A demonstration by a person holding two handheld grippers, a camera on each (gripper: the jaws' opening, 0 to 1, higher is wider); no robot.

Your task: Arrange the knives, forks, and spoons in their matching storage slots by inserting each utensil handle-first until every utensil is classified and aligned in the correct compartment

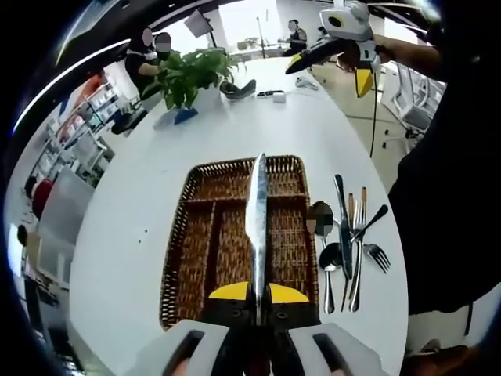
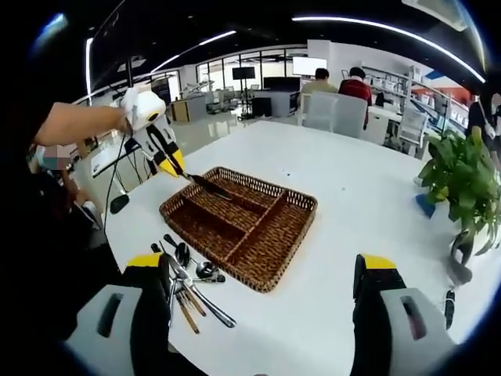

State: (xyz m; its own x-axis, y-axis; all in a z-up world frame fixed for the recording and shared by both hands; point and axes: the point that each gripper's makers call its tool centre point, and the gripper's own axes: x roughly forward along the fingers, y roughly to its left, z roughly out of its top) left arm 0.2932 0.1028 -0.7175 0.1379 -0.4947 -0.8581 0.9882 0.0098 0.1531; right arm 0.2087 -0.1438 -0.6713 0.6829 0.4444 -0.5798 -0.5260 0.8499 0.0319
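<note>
Two hand-held grippers are in use above a white tabletop [image 1: 156,180]. The left hand-held gripper [image 1: 258,301] has its jaws clamped together on a knife [image 1: 257,227], gripping it at the handle end so that the blade points away from the camera. In the left gripper view the blade lies along the middle of a wicker tray [image 1: 188,235], over the divider between its long compartments. In the right gripper view the same left hand-held gripper [image 2: 174,164] enters from the left, held by a person's hand, with the knife [image 2: 210,186] tip over the near-left part of the wicker tray [image 2: 293,235]. Whether the blade touches the tray cannot be told.

The tray has long slots and one cross slot at its far end in the left gripper view; its compartments hold no utensils that can be seen.

A loose group of utensils [image 1: 348,243] lies on the tabletop just right of the tray in the left gripper view: spoons, forks and another knife, partly overlapping. In the right gripper view this group of utensils [image 2: 192,286] lies near the tray's near-left corner.

The right hand-held gripper [image 2: 266,286] has its jaws wide apart and holds nothing. A potted plant [image 1: 192,74] stands at the far end of the tabletop.
</note>
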